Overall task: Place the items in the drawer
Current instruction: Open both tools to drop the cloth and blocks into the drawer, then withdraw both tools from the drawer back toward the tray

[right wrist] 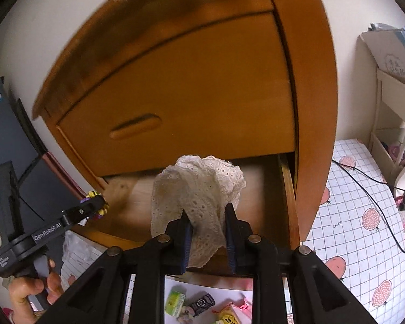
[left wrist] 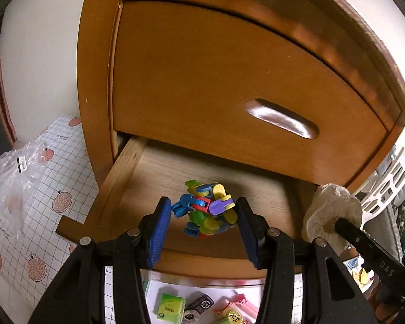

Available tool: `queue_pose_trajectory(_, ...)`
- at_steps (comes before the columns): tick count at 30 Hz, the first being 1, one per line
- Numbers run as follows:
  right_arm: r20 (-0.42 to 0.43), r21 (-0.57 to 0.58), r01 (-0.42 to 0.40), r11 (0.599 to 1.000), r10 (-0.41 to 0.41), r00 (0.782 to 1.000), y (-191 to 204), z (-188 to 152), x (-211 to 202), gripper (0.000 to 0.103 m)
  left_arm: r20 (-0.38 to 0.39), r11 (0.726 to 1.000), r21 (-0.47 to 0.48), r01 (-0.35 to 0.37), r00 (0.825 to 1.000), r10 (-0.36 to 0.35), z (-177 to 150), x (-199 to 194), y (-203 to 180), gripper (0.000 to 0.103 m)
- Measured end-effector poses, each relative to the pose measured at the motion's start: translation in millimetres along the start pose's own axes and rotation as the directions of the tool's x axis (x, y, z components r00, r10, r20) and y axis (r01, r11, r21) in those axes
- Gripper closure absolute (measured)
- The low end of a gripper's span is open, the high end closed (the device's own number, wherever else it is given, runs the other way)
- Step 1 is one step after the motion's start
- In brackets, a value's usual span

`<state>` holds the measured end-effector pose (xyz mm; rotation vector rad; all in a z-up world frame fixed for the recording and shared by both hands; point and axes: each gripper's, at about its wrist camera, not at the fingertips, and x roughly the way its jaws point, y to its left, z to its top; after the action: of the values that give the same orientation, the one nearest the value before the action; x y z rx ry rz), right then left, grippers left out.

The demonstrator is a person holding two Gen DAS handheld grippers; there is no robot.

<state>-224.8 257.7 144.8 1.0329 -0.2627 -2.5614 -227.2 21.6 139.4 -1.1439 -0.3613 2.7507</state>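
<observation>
Jaws grip toy (left wrist: 208,208) and lace cloth (right wrist: 199,197) above open wooden drawer (left wrist: 159,172).

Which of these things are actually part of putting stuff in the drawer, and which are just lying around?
Part of the job:
- open drawer
- colourful plastic toy, held by left gripper
- white lace cloth, held by right gripper

Lying about:
- green packet
- plastic bag
- black cable
</observation>
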Motion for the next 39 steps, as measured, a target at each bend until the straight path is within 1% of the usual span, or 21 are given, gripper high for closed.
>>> queue_pose_trajectory(2, -0.013, -0.008, 0.007, 1.000, -0.007, 1.000, 1, 1, 5, 0.078, -0.015, 1.000, -0.002, -0.006, 1.000, 0.006, 0, 5, 1, 0.052)
queue_pose_trajectory(4, -0.022, -0.015, 0.024, 1.000, -0.024, 0.999, 1, 1, 8, 0.071, -0.025, 1.000, 0.001, -0.005, 1.000, 0.005, 0, 9, 0, 0.052)
queue_pose_trajectory(6, -0.030, -0.018, 0.034, 0.999, -0.035, 0.999, 1, 2, 11, 0.054, -0.030, 1.000, 0.006, -0.008, 1.000, 0.009, 0, 11, 0, 0.052)
queue_pose_trajectory(8, -0.030, -0.017, 0.037, 0.999, -0.038, 0.999, -1, 1, 12, 0.049, -0.037, 1.000, 0.014, -0.010, 0.999, 0.010, 0, 14, -2, 0.051)
queue_pose_trajectory(10, -0.033, -0.016, 0.040, 0.999, -0.041, 0.999, -1, 1, 13, 0.048, -0.042, 1.000, 0.019, -0.011, 0.999, 0.012, 0, 16, -3, 0.049)
queue_pose_trajectory(12, -0.036, -0.013, 0.041, 0.999, -0.041, 0.999, -3, -1, 14, 0.043, -0.043, 1.000, 0.020, -0.011, 0.999, 0.011, 0, 17, -3, 0.042)
queue_pose_trajectory(13, -0.037, -0.015, 0.042, 0.999, -0.043, 0.998, 0, 0, 15, 0.042, -0.042, 1.000, 0.020, -0.013, 0.999, 0.014, -1, 18, -3, 0.038)
queue_pose_trajectory(16, -0.043, -0.018, 0.045, 0.999, -0.046, 0.998, 0, 0, 20, 0.036, -0.047, 1.000, 0.017, -0.025, 0.999, 0.026, -1, 19, -2, 0.034)
queue_pose_trajectory(18, -0.043, -0.022, 0.045, 0.999, -0.046, 0.998, 0, -1, 20, 0.029, -0.050, 0.999, 0.015, -0.038, 0.998, 0.039, -1, 20, -1, 0.031)
queue_pose_trajectory(21, -0.039, -0.028, 0.046, 0.999, -0.047, 0.998, -3, -2, 20, 0.021, -0.035, 0.999, 0.006, -0.051, 0.998, 0.051, -1, 19, 3, 0.025)
queue_pose_trajectory(22, -0.039, -0.032, 0.044, 0.999, -0.046, 0.998, -2, -3, 20, 0.020, -0.029, 0.999, -0.001, -0.051, 0.998, 0.051, -1, 18, 4, 0.021)
queue_pose_trajectory(23, -0.038, -0.035, 0.043, 0.998, -0.045, 0.998, 0, -3, 22, 0.017, -0.025, 0.999, -0.005, -0.054, 0.998, 0.054, -1, 17, 6, 0.015)
queue_pose_trajectory(25, -0.036, -0.042, 0.042, 0.998, -0.043, 0.998, 0, -5, 22, 0.010, -0.001, 0.998, -0.012, -0.065, 0.998, 0.065, -1, 16, 9, 0.011)
queue_pose_trajectory(27, -0.030, -0.050, 0.041, 0.998, -0.043, 0.999, 0, -6, 20, 0.002, 0.020, 0.997, -0.014, -0.074, 0.997, 0.075, -2, 13, 10, 0.004)
queue_pose_trajectory(28, -0.027, -0.053, 0.041, 0.998, -0.043, 0.999, 1, -6, 19, 0.001, 0.033, 0.996, -0.015, -0.084, 0.996, 0.084, -3, 11, 11, 0.000)
queue_pose_trajectory(34, -0.023, -0.083, 0.051, 0.995, -0.053, 0.998, 6, -8, 23, 0.000, 0.065, 0.994, -0.031, -0.101, 0.993, 0.103, -4, -3, 12, 0.000)
queue_pose_trajectory(36, -0.020, -0.092, 0.052, 0.994, -0.054, 0.998, 7, -10, 23, 0.000, 0.077, 0.994, -0.040, -0.097, 0.992, 0.100, -4, -2, 15, 0.000)
queue_pose_trajectory(39, -0.011, -0.103, 0.050, 0.993, -0.052, 0.999, 9, -12, 19, 0.000, 0.098, 0.995, -0.048, -0.085, 0.991, 0.089, -7, -12, 15, 0.000)
